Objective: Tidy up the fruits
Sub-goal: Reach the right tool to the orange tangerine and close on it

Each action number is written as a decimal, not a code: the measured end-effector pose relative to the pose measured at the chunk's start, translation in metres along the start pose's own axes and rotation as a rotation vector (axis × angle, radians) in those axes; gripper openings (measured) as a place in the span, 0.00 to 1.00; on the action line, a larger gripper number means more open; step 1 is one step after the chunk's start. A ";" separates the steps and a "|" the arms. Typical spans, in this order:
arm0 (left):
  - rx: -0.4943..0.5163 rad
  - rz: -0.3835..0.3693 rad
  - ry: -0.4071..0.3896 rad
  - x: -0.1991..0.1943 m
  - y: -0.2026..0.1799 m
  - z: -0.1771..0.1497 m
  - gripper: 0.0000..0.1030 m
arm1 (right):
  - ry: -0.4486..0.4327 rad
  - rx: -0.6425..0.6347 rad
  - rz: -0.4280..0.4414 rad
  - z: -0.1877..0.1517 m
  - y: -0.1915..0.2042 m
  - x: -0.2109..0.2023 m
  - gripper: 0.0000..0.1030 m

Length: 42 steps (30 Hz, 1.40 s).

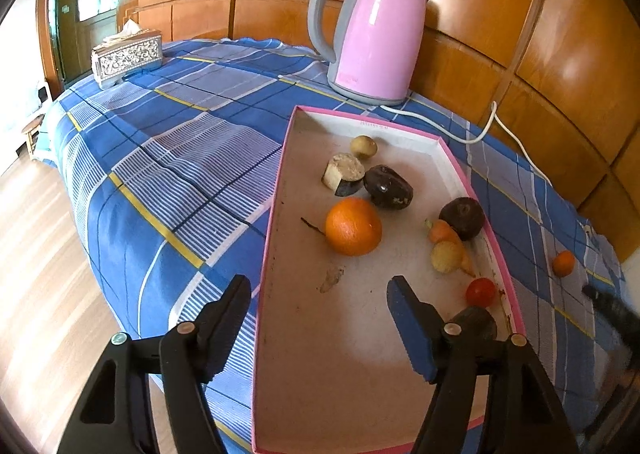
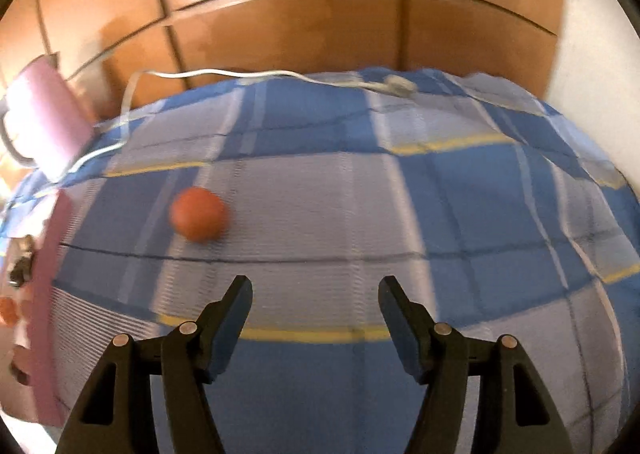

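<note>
Through the left wrist view, most fruit is already gathered in the pink-rimmed tray (image 1: 280,182): one large orange (image 1: 353,226), one cherry tomato (image 1: 481,292) and some seven other pieces are counted, while the left gripper (image 1: 318,286) is held partly open and empty over the tray's near edge. From the right wrist view, one small orange fruit (image 2: 198,214) is left on the checked cloth (image 2: 440,214) just beside the tray, with the right gripper (image 2: 314,290) held partly open, empty and short of it.
</note>
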<state>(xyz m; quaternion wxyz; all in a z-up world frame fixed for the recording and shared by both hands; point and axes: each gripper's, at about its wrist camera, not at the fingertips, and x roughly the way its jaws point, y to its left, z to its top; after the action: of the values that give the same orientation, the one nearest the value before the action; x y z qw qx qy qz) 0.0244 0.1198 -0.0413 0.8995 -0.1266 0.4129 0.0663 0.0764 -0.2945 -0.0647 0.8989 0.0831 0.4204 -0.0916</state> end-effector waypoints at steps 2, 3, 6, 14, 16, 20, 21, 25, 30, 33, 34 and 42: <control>0.015 -0.003 0.001 0.000 -0.003 -0.001 0.70 | -0.012 -0.026 0.039 0.008 0.017 -0.001 0.65; 0.021 -0.003 0.002 0.000 -0.004 -0.002 0.71 | -0.014 -0.041 0.052 0.014 0.025 0.001 0.65; 0.032 -0.001 -0.001 0.000 -0.006 -0.003 0.72 | -0.010 -0.071 0.069 0.029 0.044 0.005 0.65; 0.037 0.004 -0.015 -0.003 -0.006 -0.003 0.72 | 0.043 -0.104 0.059 0.043 0.065 0.031 0.58; 0.041 0.006 -0.022 -0.005 -0.007 -0.002 0.72 | 0.056 -0.119 0.052 0.043 0.067 0.035 0.42; 0.039 0.008 -0.026 -0.007 -0.008 -0.002 0.72 | 0.054 -0.158 0.058 0.039 0.072 0.031 0.36; 0.038 0.010 -0.028 -0.008 -0.007 -0.002 0.72 | 0.054 -0.163 0.059 0.038 0.073 0.030 0.36; 0.027 0.007 -0.031 -0.011 -0.006 -0.002 0.73 | 0.056 -0.162 0.091 0.035 0.072 0.024 0.36; 0.021 0.010 -0.041 -0.015 -0.006 -0.001 0.75 | 0.054 -0.184 0.145 0.026 0.082 0.014 0.35; 0.019 0.009 -0.046 -0.017 -0.005 -0.001 0.75 | 0.048 -0.221 0.200 0.020 0.095 0.003 0.34; 0.018 0.010 -0.048 -0.017 -0.005 0.000 0.75 | 0.046 -0.234 0.218 0.018 0.100 -0.001 0.34; 0.003 0.012 -0.050 -0.018 -0.001 0.000 0.77 | 0.024 -0.347 0.366 0.008 0.147 -0.037 0.16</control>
<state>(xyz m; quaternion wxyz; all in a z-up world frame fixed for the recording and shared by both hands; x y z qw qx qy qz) 0.0131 0.1185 -0.0276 0.9092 -0.1209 0.3914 0.0744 0.0941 -0.1501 -0.0207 0.8962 0.0032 0.4185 0.1471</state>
